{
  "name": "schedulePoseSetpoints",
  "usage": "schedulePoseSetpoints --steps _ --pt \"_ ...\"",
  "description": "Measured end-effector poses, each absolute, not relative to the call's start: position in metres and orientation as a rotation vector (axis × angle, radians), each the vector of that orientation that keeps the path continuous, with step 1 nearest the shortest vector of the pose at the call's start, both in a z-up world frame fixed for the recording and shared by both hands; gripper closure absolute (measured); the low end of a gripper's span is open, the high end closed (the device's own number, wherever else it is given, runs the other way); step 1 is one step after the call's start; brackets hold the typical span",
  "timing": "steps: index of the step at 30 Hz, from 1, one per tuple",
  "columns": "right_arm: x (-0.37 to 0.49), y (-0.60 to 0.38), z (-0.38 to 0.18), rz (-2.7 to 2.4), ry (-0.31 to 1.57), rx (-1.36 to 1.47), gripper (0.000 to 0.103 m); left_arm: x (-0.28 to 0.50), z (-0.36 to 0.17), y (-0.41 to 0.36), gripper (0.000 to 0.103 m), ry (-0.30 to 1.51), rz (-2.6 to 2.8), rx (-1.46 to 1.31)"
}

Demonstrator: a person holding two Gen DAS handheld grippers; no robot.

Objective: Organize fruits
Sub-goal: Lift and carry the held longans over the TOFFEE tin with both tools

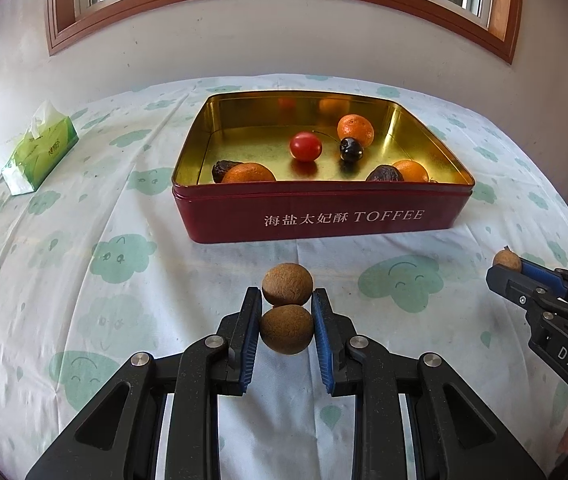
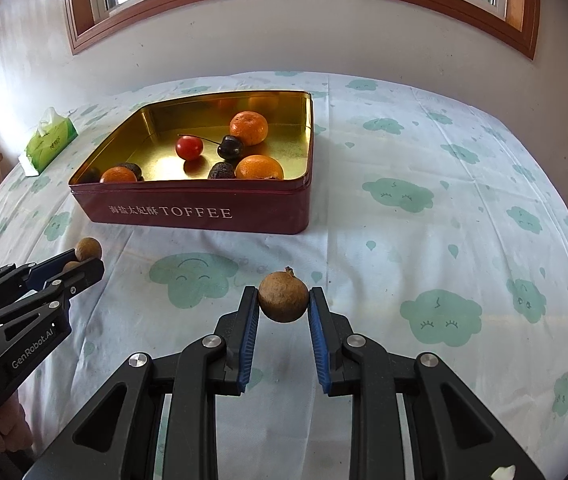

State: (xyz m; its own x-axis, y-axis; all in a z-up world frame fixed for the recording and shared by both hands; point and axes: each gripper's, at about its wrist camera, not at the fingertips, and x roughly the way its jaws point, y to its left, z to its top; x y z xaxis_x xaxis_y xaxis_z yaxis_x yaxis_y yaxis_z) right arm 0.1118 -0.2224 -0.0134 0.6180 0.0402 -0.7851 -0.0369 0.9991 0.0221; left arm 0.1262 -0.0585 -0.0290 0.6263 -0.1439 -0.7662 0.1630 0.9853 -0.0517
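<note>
Left tongs (image 1: 287,312): blue-padded black fingers pinching a round, rough-skinned brown longan fruit (image 1: 286,329). A second brown longan (image 1: 287,290) sits just beyond the fingertips, touching the held one from above in the left wrist view; whether it rests on the cloth or is joined to the first cannot be told.

Right tongs (image 2: 283,304): pinching a single round brown longan with a short stem stub (image 2: 283,297) between the blue pads near their tips. In the left wrist view this fruit shows at the tip of the right tongs, at the frame's right edge.

Beyond both tongs stands an open rectangular red tin with gold interior, lettered TOFFEE (image 1: 324,216). Inside it: three orange mandarins (image 1: 355,130), one by the near-left wall, one by the near-right wall, one toward the far right; a small red tomato (image 1: 305,146) near the middle; a dark cherry with a long stem (image 1: 350,149) just beside the far mandarin; two wrinkled dark dried fruits (image 1: 384,174), each touching a near mandarin.

The desk is covered by a white cloth printed with green smiling clouds (image 1: 83,280). A green tissue pack (image 1: 39,148) lies at far left, well apart from the tin.
</note>
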Motion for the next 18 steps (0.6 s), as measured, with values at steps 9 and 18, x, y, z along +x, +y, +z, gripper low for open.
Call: schedulePoseSetpoints --steps 9,18 --pt "0.107 -0.207 0.005 0.089 0.876 -0.008 0.080 0.122 -0.009 -0.052 0.077 0.842 -0.184 0.016" --pt "0.121 -0.203 0.022 0.109 0.847 -0.024 0.080 0.136 0.006 -0.041 0.077 0.818 -0.177 0.008"
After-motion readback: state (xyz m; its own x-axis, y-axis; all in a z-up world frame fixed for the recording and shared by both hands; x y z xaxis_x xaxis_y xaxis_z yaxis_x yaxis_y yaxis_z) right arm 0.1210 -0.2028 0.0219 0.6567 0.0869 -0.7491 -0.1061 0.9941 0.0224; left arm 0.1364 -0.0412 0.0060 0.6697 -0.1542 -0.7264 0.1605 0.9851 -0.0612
